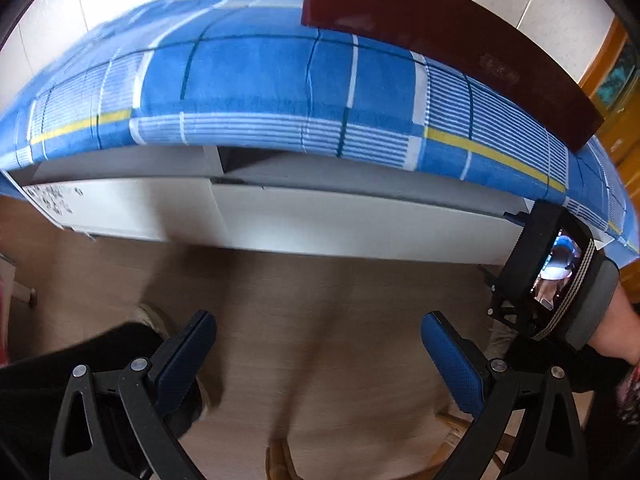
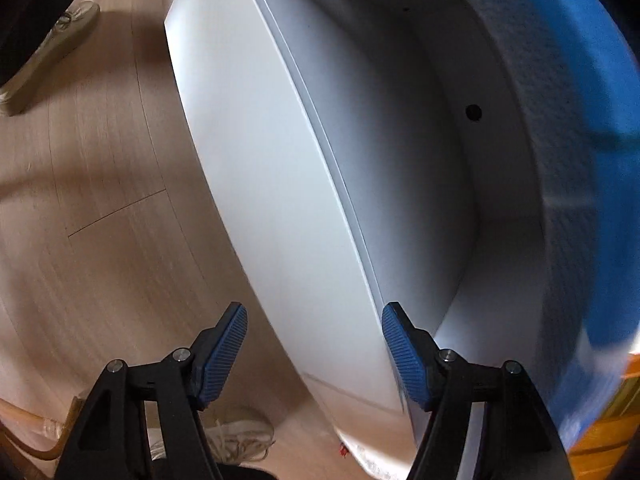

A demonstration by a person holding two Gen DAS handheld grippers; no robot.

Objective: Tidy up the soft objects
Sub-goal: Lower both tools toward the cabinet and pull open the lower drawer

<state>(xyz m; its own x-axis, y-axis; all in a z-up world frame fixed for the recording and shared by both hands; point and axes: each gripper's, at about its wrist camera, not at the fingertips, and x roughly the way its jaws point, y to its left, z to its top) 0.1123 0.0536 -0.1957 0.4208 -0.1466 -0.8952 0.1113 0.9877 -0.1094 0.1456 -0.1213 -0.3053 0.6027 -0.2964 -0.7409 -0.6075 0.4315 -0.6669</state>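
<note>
Your left claw (image 1: 319, 350) hangs wide and holds nothing, above the pale wood floor (image 1: 304, 300) in front of the bed; your right claw (image 2: 315, 338) is also wide and holds nothing, its fingers straddling the top edge of a white drawer front (image 2: 256, 168) that stands pulled out from the bed base.

The soft thing in view is the blue checked sheet (image 1: 256, 76), with white stripes and a yellow line, spread over the mattress above the white bed base (image 1: 328, 224); the left view shows two drawer fronts side by side under it.

A dark red board (image 1: 440, 40) lies across the far right part of the sheet; a small screen device (image 1: 554, 264) is strapped to your right wrist, just beside the bed's edge.

A label with dark print (image 1: 54, 198) sits on the left drawer front, too blurred to read; pale marks on the red board are equally unreadable.

Two whitish shoes show in the right view: one (image 2: 52, 48) at upper left, one (image 2: 236, 436) under the claw; both are well apart from the drawer.
</note>
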